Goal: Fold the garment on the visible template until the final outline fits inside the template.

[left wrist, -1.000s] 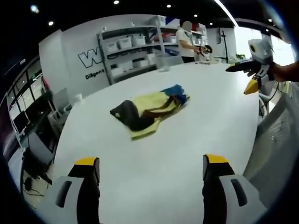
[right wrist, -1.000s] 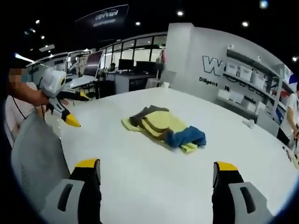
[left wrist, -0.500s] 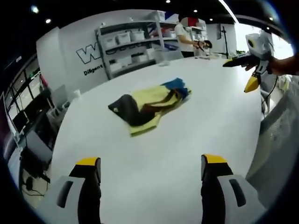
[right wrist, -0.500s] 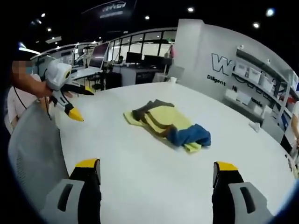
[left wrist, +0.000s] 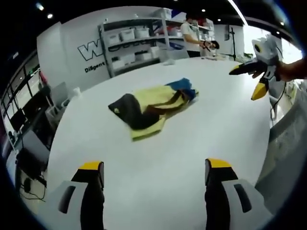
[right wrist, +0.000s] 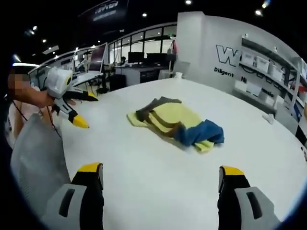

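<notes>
The garment [left wrist: 151, 108], yellow with dark and blue parts, lies crumpled near the middle of the white table [left wrist: 192, 153]. Nothing stands between it and the grippers. Behind are shelves [left wrist: 136, 45] with white bins, and a wall with writing of which only "W" and "Diligent" can be read. The left gripper [left wrist: 151, 184] and right gripper [right wrist: 160, 184] have their jaws spread wide, holding nothing, above the table

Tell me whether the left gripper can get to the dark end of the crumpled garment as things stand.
Probably yes. The left gripper has its jaws apart, and bare white table lies between it and the garment, whose dark end faces that side. The right gripper hangs off to the side.
</notes>
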Tool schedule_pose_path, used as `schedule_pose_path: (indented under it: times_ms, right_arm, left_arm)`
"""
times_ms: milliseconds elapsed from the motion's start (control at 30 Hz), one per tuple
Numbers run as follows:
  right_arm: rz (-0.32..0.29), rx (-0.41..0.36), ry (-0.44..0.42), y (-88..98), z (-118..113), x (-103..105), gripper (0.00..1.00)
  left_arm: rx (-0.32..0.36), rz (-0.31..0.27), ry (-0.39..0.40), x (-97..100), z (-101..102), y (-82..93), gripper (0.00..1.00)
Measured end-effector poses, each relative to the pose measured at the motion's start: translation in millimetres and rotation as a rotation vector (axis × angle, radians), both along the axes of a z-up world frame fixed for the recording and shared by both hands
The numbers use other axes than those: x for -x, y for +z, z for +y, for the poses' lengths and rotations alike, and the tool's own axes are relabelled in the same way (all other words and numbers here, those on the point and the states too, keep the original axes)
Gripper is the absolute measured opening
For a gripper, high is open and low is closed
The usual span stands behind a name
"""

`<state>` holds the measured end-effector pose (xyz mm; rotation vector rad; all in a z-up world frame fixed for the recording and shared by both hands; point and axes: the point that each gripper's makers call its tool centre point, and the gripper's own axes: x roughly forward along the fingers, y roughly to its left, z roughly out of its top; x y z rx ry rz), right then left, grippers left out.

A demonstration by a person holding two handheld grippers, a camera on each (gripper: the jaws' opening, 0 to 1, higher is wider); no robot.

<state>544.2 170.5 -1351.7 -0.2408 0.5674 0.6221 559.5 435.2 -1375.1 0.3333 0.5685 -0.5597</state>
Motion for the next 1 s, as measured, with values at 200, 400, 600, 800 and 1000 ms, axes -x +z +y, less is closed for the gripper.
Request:
schedule_pose_path:
  times_ms: [200, 400, 600, 800, 1000]
  right_arm:
    - [0.041, 0.018, 0.04, -21.1, 5, -3, 0.99]
    - [0.061, 0.007, 0.027, -31.4, 6, -7, 0.99]
    - [0.056, -0.004, 0.007, -38.9, 8, -12, 0.99]
    - [0.034, -0.024, -0.004, -43.2, 12, -21, 0.99]
    - [0.048, -0.064, -0.015, -44.1, 12, -32, 0.99]
  left_arm:
    - [-0.005, 0.014, 0.01, -0.5, 3, -6.5, 0.83]
    - [-0.01, 0.025, 0.015, -3.7, 3, -14.6, 0.79]
    - [-0.024, 0.024, 0.013, -8.0, 1, -18.5, 0.74]
    - [-0.058, 0.03, -0.024, -11.0, -5, -26.8, 0.69]
    - [-0.021, 0.034, -0.018, -15.1, -9, -25.4, 0.68]
